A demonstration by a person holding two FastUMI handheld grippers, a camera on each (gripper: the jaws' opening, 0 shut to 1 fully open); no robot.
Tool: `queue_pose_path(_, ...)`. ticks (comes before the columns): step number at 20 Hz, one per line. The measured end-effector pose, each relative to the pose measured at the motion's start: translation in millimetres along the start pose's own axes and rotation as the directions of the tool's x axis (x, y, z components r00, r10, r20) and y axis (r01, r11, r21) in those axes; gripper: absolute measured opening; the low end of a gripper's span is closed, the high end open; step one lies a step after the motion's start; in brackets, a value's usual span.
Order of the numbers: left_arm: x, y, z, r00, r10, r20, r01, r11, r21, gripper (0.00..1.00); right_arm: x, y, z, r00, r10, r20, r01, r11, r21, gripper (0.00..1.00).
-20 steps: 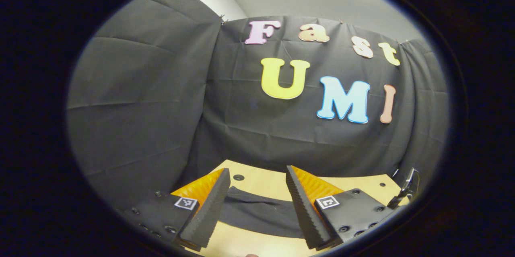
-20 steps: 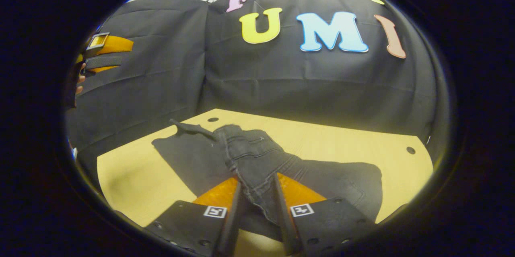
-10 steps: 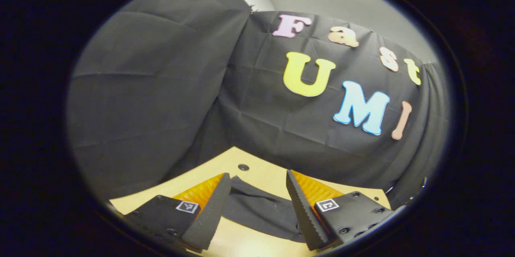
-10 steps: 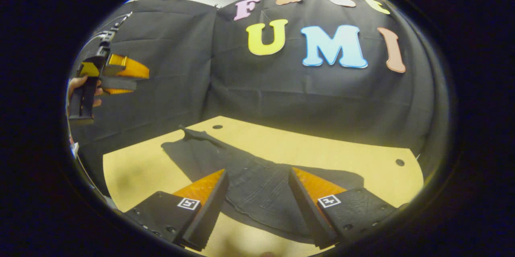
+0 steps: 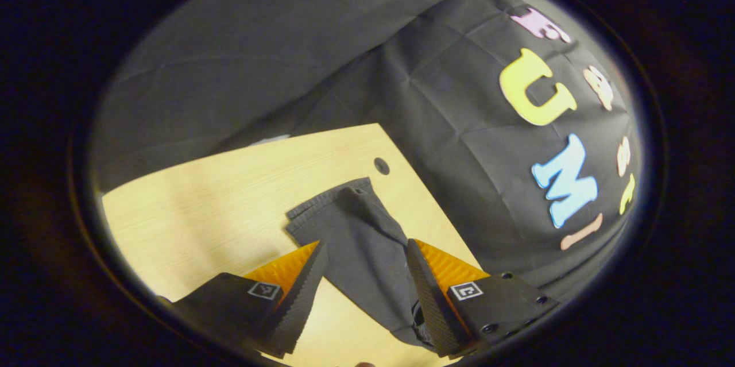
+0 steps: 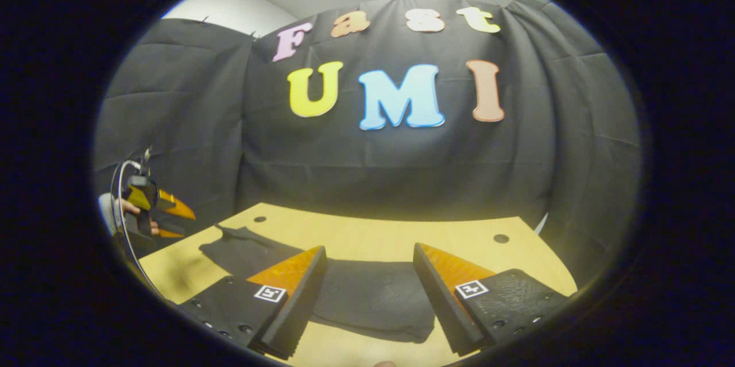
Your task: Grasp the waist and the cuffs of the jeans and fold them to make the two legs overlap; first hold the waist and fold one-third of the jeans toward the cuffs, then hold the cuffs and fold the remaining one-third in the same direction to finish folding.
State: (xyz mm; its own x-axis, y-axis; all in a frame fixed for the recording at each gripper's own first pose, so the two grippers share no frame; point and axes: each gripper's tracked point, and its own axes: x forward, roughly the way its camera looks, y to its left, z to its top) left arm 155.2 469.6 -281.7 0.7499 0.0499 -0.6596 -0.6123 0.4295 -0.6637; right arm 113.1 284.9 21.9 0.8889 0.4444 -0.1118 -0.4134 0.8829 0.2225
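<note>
Change since earlier frames: right gripper (image 6: 367, 298) has let go of the jeans (image 6: 367, 298) and pulled back; left gripper (image 5: 364, 292) has tipped down over the cuffs (image 5: 330, 197). Both grippers: spread apart, holding nothing. Jeans: flat on the table (image 6: 379, 238), cuffs left. Handling, judged: soft, limp, fairly heavy denim; pinch both layers at the cuff hem.

Matt dark denim jeans (image 5: 362, 240) (stitched hem) lie on a smooth pale wood table (image 5: 229, 183).
</note>
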Motion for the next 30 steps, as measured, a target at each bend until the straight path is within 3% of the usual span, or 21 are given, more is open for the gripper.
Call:
queue_pose_path(2, 22.9, 17.4, -1.2, 0.999, 0.017, -0.029, -0.019, 0.997, -0.072, 0.94, -5.1, -9.9, 4.7, 0.999, -0.048, 0.000, 0.048, 0.999, 0.020, 0.87)
queue_pose_path(6, 52.1, 57.1, -13.6, 0.994, 0.038, -0.100, -0.058, 0.978, -0.203, 0.92, -7.8, -23.6, 9.1, 0.992, -0.127, -0.013, 0.128, 0.990, 0.058, 0.90)
queue_pose_path(7, 56.8, 66.9, -19.0, 0.992, 0.057, -0.113, -0.082, 0.970, -0.229, 0.95, -7.6, -23.8, 7.6, 0.990, -0.141, -0.024, 0.142, 0.988, 0.066, 0.90)
queue_pose_path(10, 64.8, 79.2, -21.5, 0.992, 0.069, -0.101, -0.095, 0.953, -0.289, 0.89, -7.6, -28.5, 8.2, 0.983, -0.178, -0.044, 0.181, 0.980, 0.087, 0.93)
queue_pose_path(11, 69.9, 82.9, -24.0, 0.992, 0.075, -0.104, -0.102, 0.950, -0.294, 0.96, -7.4, -31.6, 7.6, 0.981, -0.189, -0.050, 0.193, 0.977, 0.090, 0.93)
queue_pose_path(12, 76.2, 86.1, -24.7, 0.991, 0.077, -0.107, -0.106, 0.949, -0.297, 0.92, -6.5, -34.4, 7.7, 0.978, -0.201, -0.057, 0.206, 0.974, 0.094, 0.93)
queue_pose_path(14, 82.5, 84.7, -18.7, 0.994, 0.049, -0.098, -0.078, 0.945, -0.317, 0.96, -6.3, -40.6, 9.9, 0.972, -0.226, -0.067, 0.232, 0.967, 0.103, 0.93)
queue_pose_path(18, 100.3, 76.1, -4.9, 0.998, -0.001, -0.068, -0.024, 0.931, -0.365, 0.88, -2.5, -48.0, 20.7, 0.965, -0.257, -0.060, 0.263, 0.956, 0.131, 0.93)
queue_pose_path(21, 108.4, 74.4, -1.2, 0.998, -0.035, -0.054, 0.012, 0.925, -0.380, 0.92, -0.8, -53.4, 22.2, 0.961, -0.270, -0.060, 0.276, 0.951, 0.136, 0.93)
queue_pose_path(23, 115.9, 68.6, -1.3, 0.998, -0.051, -0.045, 0.031, 0.931, -0.364, 0.91, 0.7, -56.2, 20.0, 0.959, -0.274, -0.073, 0.282, 0.950, 0.133, 0.89)
queue_pose_path(25, 126.6, 66.1, -1.0, 0.999, -0.042, -0.031, 0.030, 0.944, -0.328, 0.86, 3.3, -54.8, 17.8, 0.959, -0.269, -0.086, 0.279, 0.951, 0.131, 0.93)
queue_pose_path(26, 131.6, 65.7, -3.7, 0.999, -0.033, -0.029, 0.023, 0.953, -0.303, 0.91, 4.9, -53.9, 17.7, 0.960, -0.266, -0.090, 0.276, 0.952, 0.132, 0.93)
queue_pose_path(27, 137.3, 60.6, -2.1, 0.999, -0.032, -0.010, 0.028, 0.959, -0.283, 0.78, 6.1, -54.3, 17.2, 0.960, -0.265, -0.094, 0.276, 0.952, 0.131, 0.93)
queue_pose_path(28, 141.8, 57.1, -1.0, 1.000, -0.027, 0.012, 0.029, 0.964, -0.265, 0.72, 6.9, -55.5, 17.3, 0.959, -0.268, -0.097, 0.279, 0.951, 0.131, 0.98)
queue_pose_path(29, 147.6, 54.7, -1.0, 0.999, -0.021, 0.028, 0.027, 0.971, -0.237, 0.57, 6.7, -57.1, 15.7, 0.957, -0.272, -0.102, 0.283, 0.950, 0.130, 0.98)
queue_pose_path(30, 151.0, 53.9, -1.7, 0.999, -0.006, 0.044, 0.015, 0.980, -0.201, 0.54, 6.8, -59.2, 15.6, 0.955, -0.277, -0.107, 0.289, 0.949, 0.128, 0.98)
